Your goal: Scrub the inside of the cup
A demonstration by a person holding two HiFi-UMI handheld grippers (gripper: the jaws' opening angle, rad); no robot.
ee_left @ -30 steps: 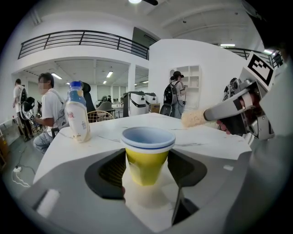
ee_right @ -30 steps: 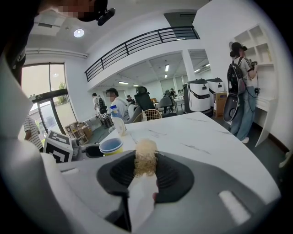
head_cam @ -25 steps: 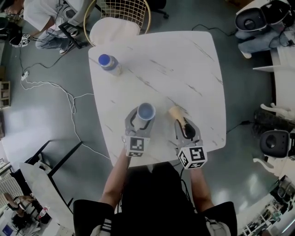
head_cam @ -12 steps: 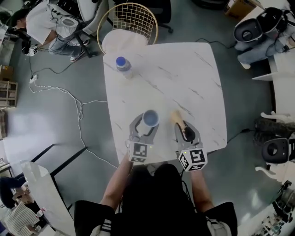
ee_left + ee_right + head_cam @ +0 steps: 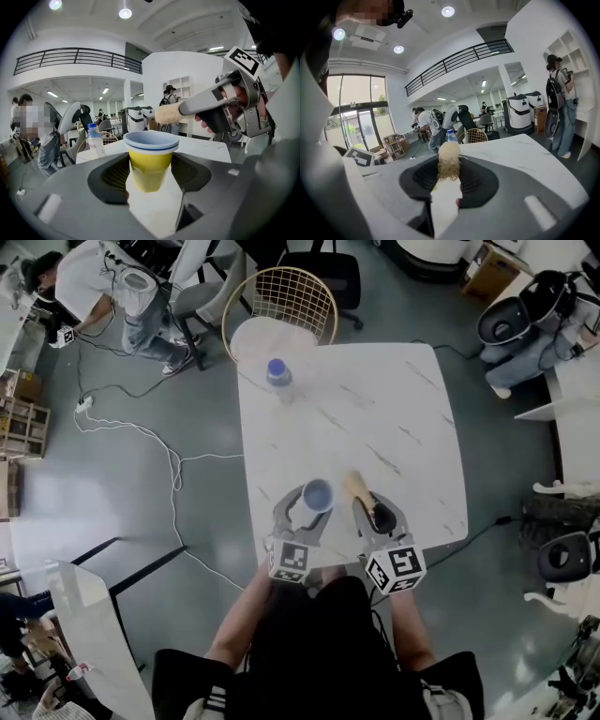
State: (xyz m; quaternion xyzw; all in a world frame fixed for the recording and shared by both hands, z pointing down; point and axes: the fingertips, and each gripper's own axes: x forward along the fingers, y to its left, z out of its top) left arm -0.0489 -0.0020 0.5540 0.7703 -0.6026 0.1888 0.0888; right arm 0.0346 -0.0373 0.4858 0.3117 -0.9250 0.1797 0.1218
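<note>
— Where is your cup?

— Between your left tongs (image 5: 150, 171), upright, mouth up. The two sides press on its yellow wall just under the pale blue rim, so the tongs are clamped on the cup (image 5: 150, 159). From your head view it sits over the near edge of the counter (image 5: 394, 409), left of the middle, close in front of you.

— And your other hand?

— Your right tongs (image 5: 449, 180) are closed on the brush (image 5: 449, 161) — the handle runs back between the two sides, and the tan bristle head sticks out past the tips. The head is outside the cup, just beside its rim on your right; seen from the left gripper view it hangs a little above and behind that rim. Whether bristle and rim touch, you cannot tell.

— What else is around?

— A bottle (image 5: 278, 377) with a blue cap stands at the far left corner of the counter, well apart from the cup, and a wire chair (image 5: 281, 306) sits just beyond that corner.
</note>
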